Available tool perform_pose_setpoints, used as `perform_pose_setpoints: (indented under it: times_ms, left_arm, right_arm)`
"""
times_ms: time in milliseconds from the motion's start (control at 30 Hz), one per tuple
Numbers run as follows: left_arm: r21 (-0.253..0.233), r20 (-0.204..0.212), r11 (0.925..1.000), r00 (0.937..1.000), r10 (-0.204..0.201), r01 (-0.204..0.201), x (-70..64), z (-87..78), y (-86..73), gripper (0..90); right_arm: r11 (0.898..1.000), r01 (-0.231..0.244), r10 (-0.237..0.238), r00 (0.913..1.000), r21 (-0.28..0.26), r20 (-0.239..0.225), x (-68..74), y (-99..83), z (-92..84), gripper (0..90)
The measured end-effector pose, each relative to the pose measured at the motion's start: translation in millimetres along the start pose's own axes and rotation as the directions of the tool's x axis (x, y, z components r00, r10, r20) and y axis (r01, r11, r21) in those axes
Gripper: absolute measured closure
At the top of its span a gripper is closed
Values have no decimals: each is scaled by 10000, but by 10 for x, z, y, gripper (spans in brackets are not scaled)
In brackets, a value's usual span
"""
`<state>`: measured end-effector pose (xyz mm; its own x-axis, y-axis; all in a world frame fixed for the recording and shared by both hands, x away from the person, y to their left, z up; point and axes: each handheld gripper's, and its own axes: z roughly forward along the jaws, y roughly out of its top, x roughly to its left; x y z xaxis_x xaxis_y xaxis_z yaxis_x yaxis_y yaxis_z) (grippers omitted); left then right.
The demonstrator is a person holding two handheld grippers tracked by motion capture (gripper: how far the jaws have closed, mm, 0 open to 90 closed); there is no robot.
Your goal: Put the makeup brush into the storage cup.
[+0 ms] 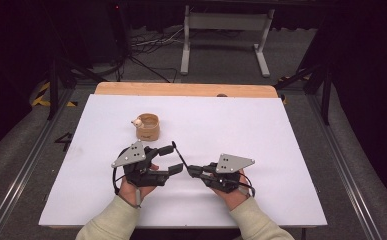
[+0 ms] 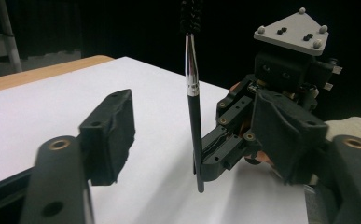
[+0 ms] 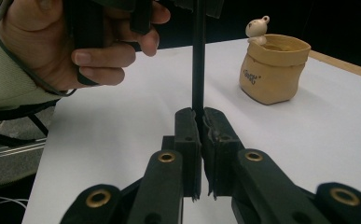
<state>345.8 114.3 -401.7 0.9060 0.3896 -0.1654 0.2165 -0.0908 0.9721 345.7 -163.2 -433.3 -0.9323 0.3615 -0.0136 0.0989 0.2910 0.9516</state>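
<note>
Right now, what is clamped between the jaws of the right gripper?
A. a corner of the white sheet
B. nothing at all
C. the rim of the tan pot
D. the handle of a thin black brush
D: in the right gripper view the right gripper has its jaws pressed together on the thin black brush, which stands upright.

Right gripper: its two black jaws pinch a thin black stick that stands straight up.
Hand: up on the left, wrapped around something black.
Pot: tan, on the white table, with a little figure on its rim.
</note>
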Motion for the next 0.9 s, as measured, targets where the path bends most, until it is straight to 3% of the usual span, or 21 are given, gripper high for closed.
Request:
perform_pose_setpoints:
  times_ms: [233, 467, 900]
  left_arm:
    - [-75, 77, 9997, 9997, -215, 215, 23, 35, -5, 563]
    - [-174, 120, 9996, 9997, -214, 216, 7, 48, -5, 695]
    - [-52, 101, 9992, 9992, -399, 399, 24, 64, -22, 821]
  right_arm:
    - [10000, 3, -3, 10000, 26, 19, -1, 0, 0, 850]
    - [10000, -19, 19, 10000, -2, -20, 0, -2, -2, 850]
    - [9999, -41, 40, 9999, 99, 104, -3, -5, 2, 850]
